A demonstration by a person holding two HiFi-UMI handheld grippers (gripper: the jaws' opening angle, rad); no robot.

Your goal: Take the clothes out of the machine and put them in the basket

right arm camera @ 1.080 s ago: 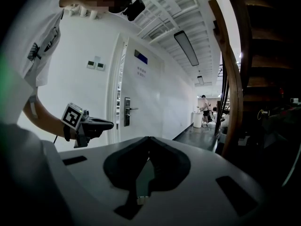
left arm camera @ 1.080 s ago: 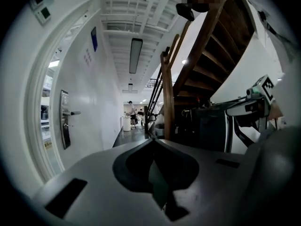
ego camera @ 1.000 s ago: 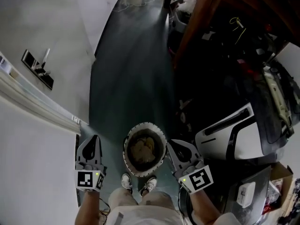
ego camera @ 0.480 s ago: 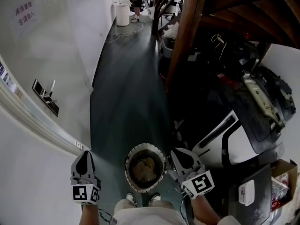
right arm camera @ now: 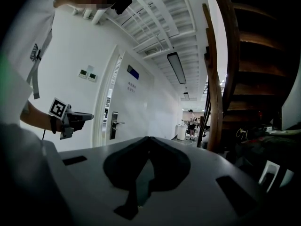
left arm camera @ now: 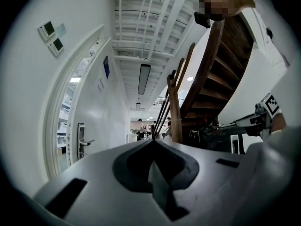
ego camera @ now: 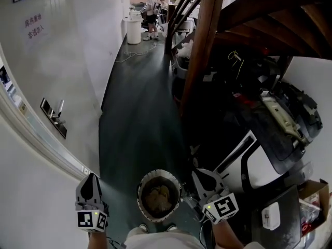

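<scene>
A round white-rimmed basket (ego camera: 142, 191) stands on the dark floor by the person's feet, with pale crumpled clothes (ego camera: 157, 197) inside it. My left gripper (ego camera: 91, 177) hangs to the basket's left and my right gripper (ego camera: 196, 173) to its right, both above it and holding nothing. In the left gripper view the left gripper (left arm camera: 153, 141) has its jaws meeting at a point, aimed down the corridor. The right gripper (right arm camera: 148, 138) looks the same in its own view. A white and black machine (ego camera: 259, 162) lies at the right.
A wooden stair post (ego camera: 199, 61) and dark staircase fill the right side. A white wall with a door handle (ego camera: 56, 119) runs along the left. Far down the corridor stand a person (ego camera: 150, 4) and a white bin (ego camera: 134, 31). A cardboard box (ego camera: 313, 200) sits at the lower right.
Both grippers have risen and now point along the corridor. The head view has tilted up, so the basket and grippers sit lower and smaller in it.
</scene>
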